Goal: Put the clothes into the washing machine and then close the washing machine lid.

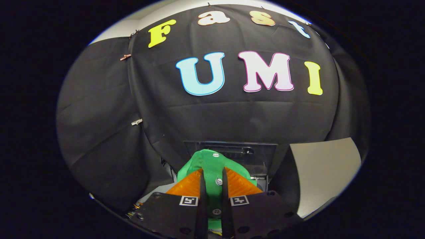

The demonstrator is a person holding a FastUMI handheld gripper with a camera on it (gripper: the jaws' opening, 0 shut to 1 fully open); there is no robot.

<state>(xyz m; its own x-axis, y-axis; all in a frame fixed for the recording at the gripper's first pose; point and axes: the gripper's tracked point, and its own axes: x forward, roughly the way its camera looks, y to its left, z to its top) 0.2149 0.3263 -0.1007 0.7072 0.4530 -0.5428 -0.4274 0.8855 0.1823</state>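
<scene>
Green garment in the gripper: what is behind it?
Behind the green garment, which the gripper is shut on, stands a dark raised panel, seemingly the washing machine's open lid, with the black cloth wall beyond. The garment and fingers cover the drum opening.

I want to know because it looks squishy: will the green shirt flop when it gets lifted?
Probably yes. The green buttoned shirt bunches in soft folds between the gripper fingers, which are closed on it, so it likely droops. It looks light and thin, not breakable.
</scene>
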